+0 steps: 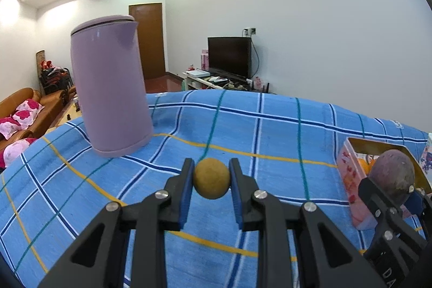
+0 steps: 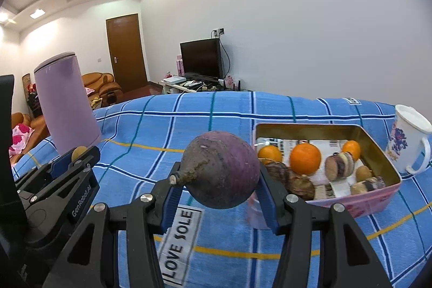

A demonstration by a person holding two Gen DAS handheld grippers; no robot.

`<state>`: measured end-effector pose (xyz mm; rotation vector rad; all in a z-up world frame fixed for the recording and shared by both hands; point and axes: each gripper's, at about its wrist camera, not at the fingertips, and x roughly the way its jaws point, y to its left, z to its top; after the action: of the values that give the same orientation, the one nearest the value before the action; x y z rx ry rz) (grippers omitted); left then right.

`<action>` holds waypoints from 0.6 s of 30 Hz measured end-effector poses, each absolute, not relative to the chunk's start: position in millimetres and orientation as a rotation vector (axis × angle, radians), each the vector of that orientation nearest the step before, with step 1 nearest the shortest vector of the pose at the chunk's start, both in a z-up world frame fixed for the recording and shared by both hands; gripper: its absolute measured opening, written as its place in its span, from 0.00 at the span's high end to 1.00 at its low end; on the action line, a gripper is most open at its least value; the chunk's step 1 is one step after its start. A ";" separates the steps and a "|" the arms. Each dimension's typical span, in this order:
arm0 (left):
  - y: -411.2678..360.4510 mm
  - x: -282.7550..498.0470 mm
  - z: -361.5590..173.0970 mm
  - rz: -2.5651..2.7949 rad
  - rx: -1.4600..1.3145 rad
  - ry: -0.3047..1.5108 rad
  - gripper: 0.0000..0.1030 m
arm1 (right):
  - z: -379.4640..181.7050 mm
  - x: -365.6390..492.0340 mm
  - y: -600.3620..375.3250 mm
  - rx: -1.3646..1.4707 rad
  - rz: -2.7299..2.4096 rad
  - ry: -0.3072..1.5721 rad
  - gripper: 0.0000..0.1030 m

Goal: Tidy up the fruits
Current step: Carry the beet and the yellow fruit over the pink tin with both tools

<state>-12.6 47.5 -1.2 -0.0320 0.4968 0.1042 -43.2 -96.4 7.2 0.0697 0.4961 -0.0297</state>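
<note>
My left gripper (image 1: 212, 180) is shut on a small round yellow-brown fruit (image 1: 212, 181), held above the blue plaid cloth (image 1: 243, 126). My right gripper (image 2: 217, 186) is shut on a large purple round root-like fruit (image 2: 221, 169) with a stubby stem, held just left of the pink tin box (image 2: 378, 193). The box holds oranges (image 2: 305, 157), sliced purple pieces (image 2: 340, 166) and brown items. In the left wrist view the right gripper (image 1: 388, 203), the purple fruit (image 1: 391, 174) and the box (image 1: 351, 174) show at the far right. The left gripper (image 2: 78, 154) shows at the left of the right wrist view.
A tall lilac kettle (image 1: 110, 99) stands on the cloth at the back left, also in the right wrist view (image 2: 64, 104). A white floral mug (image 2: 407, 139) stands right of the box. A "LOVE SOLE" label (image 2: 179, 242) lies on the cloth below my right gripper.
</note>
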 end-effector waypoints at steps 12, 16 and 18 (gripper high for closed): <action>-1.9 -19.7 7.1 -0.009 -0.027 0.495 0.73 | 9.8 -57.0 -132.0 0.023 -0.071 0.484 0.48; -21.1 -21.1 12.0 -0.044 -0.025 0.484 0.74 | 13.5 -61.8 -150.0 0.010 -0.105 0.464 0.48; -30.4 -22.2 15.4 -0.059 -0.030 0.474 0.73 | 15.8 -63.7 -159.4 0.002 -0.127 0.451 0.48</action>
<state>-22.2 -30.4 15.4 -0.0297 0.4739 -0.0593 -63.7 -159.4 15.8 0.0023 0.4511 -0.1273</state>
